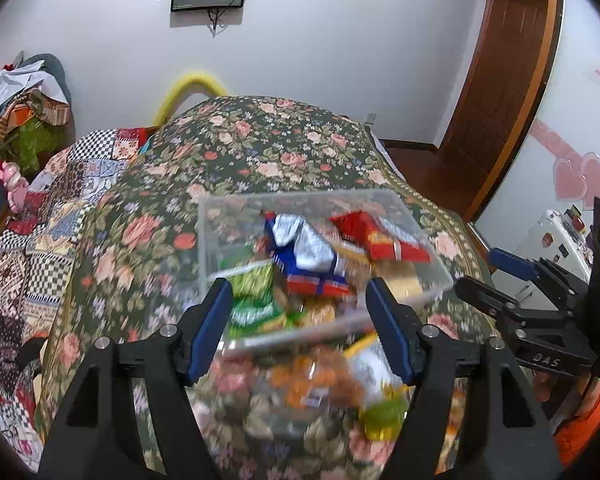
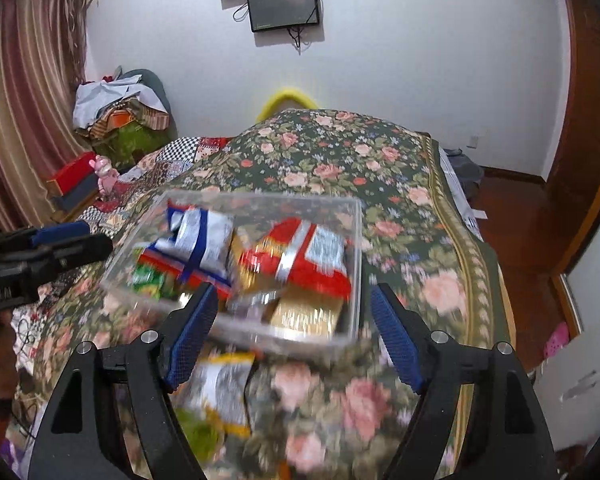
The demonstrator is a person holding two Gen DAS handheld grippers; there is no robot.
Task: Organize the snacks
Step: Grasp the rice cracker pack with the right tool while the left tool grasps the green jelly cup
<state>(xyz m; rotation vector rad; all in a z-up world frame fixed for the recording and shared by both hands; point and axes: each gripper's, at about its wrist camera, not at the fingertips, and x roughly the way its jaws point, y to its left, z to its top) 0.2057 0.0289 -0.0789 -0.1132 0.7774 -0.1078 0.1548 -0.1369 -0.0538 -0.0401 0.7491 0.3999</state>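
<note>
A clear plastic box point(image 1: 236, 204) stands on the floral bedspread and holds several snack packs: a blue-and-silver pack point(image 1: 304, 248), a red pack point(image 1: 380, 240) and a green pack point(image 1: 252, 296). My left gripper point(image 1: 300, 312) is open and empty, just in front of the box. Loose snacks lie near it: an orange-and-clear pack point(image 1: 316, 376) and a white-yellow pack point(image 1: 376, 364). In the right wrist view my right gripper point(image 2: 292, 320) is open and empty over the near wall of the box point(image 2: 356, 240). A white-yellow pack point(image 2: 220, 388) lies below its left finger.
The floral bedspread point(image 1: 268, 148) covers a bed with a patchwork quilt point(image 1: 60, 208) to the left. Piled clothes point(image 2: 120, 108) sit at the far left. A wooden door point(image 1: 508, 60) and floor lie on the right. The right gripper's body point(image 1: 540, 312) shows in the left view.
</note>
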